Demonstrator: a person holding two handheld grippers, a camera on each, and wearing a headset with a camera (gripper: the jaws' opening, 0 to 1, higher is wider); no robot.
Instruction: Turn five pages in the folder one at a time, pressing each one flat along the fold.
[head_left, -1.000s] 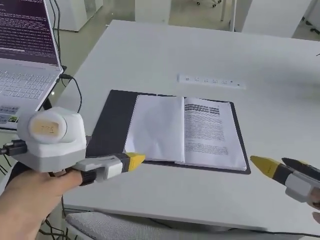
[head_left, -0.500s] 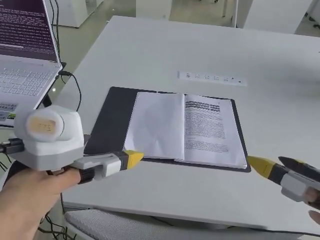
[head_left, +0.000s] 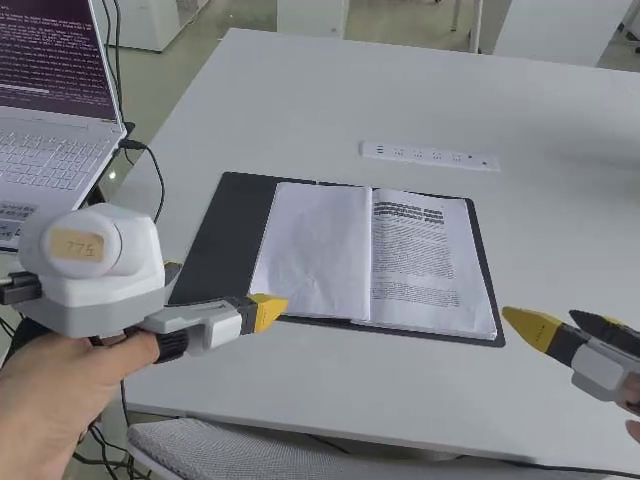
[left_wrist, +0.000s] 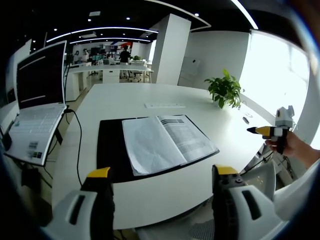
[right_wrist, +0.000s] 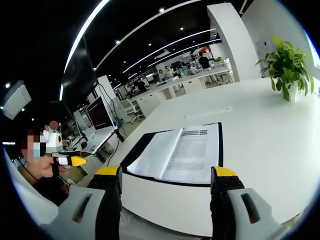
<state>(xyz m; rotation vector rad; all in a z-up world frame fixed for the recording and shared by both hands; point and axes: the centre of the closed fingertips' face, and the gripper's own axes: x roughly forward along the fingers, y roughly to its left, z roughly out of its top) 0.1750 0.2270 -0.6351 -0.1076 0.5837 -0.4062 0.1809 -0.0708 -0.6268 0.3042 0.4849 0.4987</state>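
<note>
So: white table (head_left: 400, 90) w/ black folder (head_left: 232, 240) lying open near its front edge; inside, paper stack (head_left: 315, 250) spread flat, blank sheet on left half, printed pg (head_left: 425, 255) on right; left gripper (left_wrist: 162, 171) jaws wide apart, nothing held, near folder's front-left corner; right gripper (right_wrist: 166, 172) likewise spread, empty, near front-right corner.

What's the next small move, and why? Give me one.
Probably bring the right gripper forward to the outer edge of the printed right page and catch that single sheet. The folder lies open and flat on the table, and both grippers, the left gripper included, hover open short of it, holding nothing.
</note>
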